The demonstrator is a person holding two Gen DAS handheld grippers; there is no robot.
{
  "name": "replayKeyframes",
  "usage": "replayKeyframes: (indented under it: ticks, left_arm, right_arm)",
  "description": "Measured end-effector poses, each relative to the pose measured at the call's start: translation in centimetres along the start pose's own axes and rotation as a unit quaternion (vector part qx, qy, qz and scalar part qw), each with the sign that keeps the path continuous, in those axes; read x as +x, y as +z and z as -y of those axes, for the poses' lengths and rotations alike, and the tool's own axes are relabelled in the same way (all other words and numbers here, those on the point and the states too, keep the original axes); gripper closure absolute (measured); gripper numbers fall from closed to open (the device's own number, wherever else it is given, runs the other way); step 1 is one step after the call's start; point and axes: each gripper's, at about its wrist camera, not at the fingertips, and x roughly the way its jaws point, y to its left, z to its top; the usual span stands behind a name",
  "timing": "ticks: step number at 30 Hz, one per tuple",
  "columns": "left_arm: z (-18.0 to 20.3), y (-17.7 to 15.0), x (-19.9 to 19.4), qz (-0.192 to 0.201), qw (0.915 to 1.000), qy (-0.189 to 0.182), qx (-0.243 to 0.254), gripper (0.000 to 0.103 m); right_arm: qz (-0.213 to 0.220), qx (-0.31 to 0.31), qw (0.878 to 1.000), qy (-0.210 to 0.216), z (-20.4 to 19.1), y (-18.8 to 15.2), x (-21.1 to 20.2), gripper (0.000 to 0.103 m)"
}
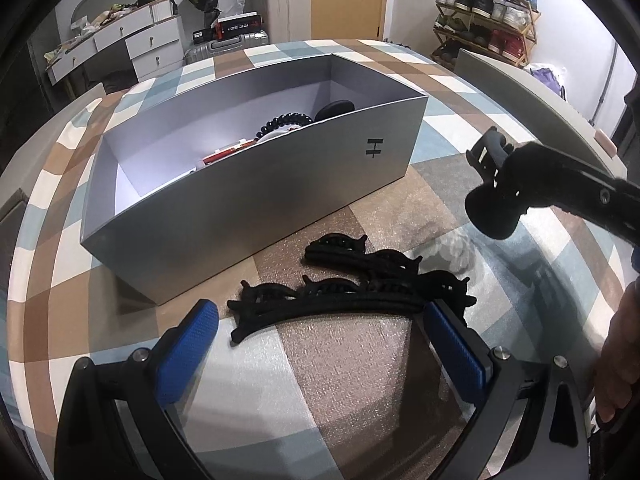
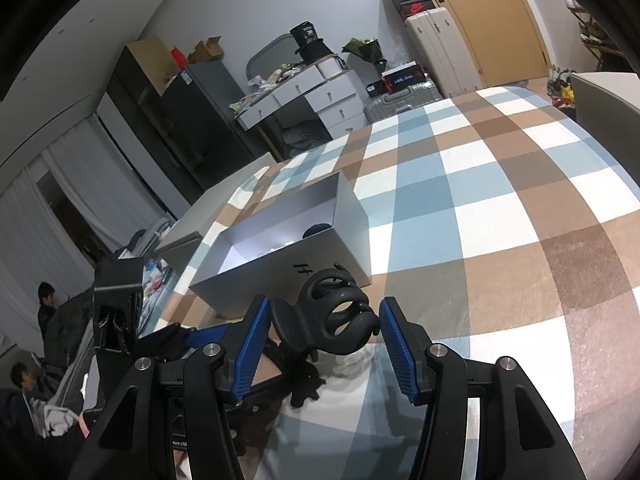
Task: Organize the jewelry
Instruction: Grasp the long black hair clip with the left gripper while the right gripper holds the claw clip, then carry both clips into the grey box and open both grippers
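Observation:
An open grey box (image 1: 256,184) stands on the checked tablecloth and holds a black coiled hair tie (image 1: 285,121), a dark round item and a red-and-white item. A pile of black hair claw clips (image 1: 352,292) lies in front of the box. My left gripper (image 1: 320,340) is open, low over the cloth, its blue pads on either side of the near edge of the pile. My right gripper (image 2: 320,328) is shut on a black claw clip (image 2: 332,320) and holds it above the table, right of the box (image 2: 312,248); it also shows in the left wrist view (image 1: 494,192).
The grey box lid (image 1: 532,100) lies at the table's right side. Beyond the table are white drawers (image 1: 132,44), suitcases (image 1: 288,4) and a shoe rack (image 1: 488,12). Two people sit at the far left in the right wrist view (image 2: 44,312).

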Motion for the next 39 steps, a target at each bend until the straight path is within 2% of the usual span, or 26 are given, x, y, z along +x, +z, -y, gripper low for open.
replayKeyframes:
  ticks: [3, 7, 9, 20, 29, 39]
  left_arm:
    - [-0.3, 0.2, -0.1, 0.002, 0.9998, -0.013, -0.013, 0.003]
    - [0.0, 0.3, 0.1, 0.005, 0.9999, -0.012, -0.005, 0.003]
    - [0.2, 0.2, 0.0, 0.01, 0.9998, -0.017, 0.0, 0.009]
    - [0.4, 0.1, -0.7, 0.019, 0.9995, -0.027, -0.001, 0.009]
    - [0.7, 0.0, -3.4, 0.057, 0.9983, -0.012, 0.009, 0.009]
    - [-0.7, 1.0, -6.0, 0.103, 0.9947, -0.001, -0.001, 0.009]
  right_arm:
    - [0.0, 0.002, 1.0, 0.001, 0.1, 0.0, 0.1, 0.048]
    - [-0.002, 0.003, 1.0, 0.001, 0.1, -0.2, 0.1, 0.048]
    - [-0.002, 0.003, 1.0, 0.001, 0.1, -0.2, 0.1, 0.048]
    - [-0.001, 0.003, 1.0, 0.001, 0.2, -0.1, 0.2, 0.048]
    - [0.004, -0.004, 1.0, 0.004, -0.4, 0.1, -0.2, 0.048]
    - [0.016, -0.028, 0.999, 0.018, -2.7, 1.5, -1.0, 0.048]
